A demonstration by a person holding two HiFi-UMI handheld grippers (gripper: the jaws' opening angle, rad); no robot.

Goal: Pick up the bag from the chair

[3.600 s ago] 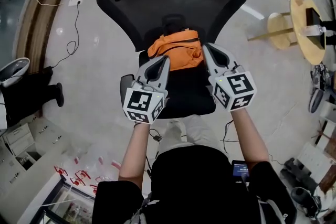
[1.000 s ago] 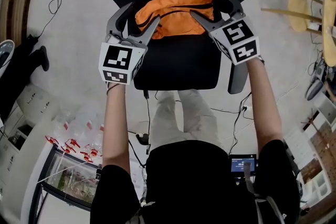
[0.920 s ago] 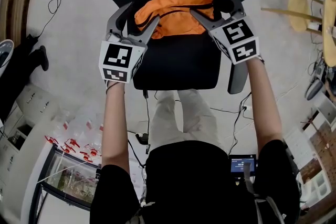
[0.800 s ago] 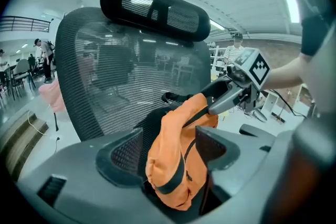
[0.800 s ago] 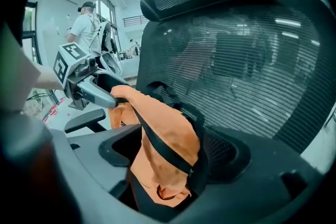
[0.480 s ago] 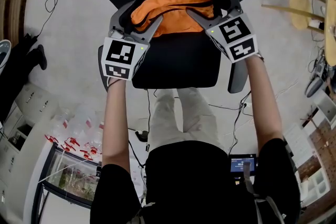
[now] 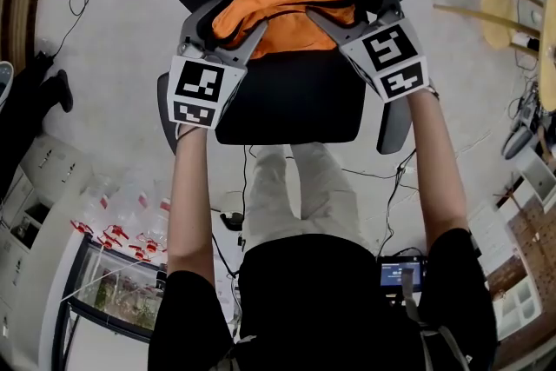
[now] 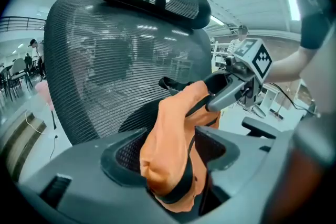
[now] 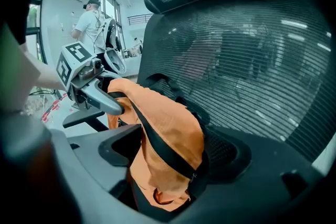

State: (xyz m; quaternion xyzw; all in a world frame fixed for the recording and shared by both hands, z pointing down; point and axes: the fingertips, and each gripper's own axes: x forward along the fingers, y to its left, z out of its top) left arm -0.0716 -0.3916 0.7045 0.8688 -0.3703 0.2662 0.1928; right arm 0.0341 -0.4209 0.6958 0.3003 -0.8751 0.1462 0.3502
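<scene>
Near us, the left gripper (image 7: 233,20) is standing wide open around the left end of the orange bag (image 7: 287,22). The right gripper (image 7: 346,0), jaws just opening wider, is straddling its right end, neither one clenching. The bag is lying lengthwise left to right on the far side of the chair (image 7: 291,104), against the mesh backrest (image 8: 105,60).

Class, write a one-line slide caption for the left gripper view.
Left tongs straddle a bunched orange bag in front of a black mesh office chair backrest.
</scene>
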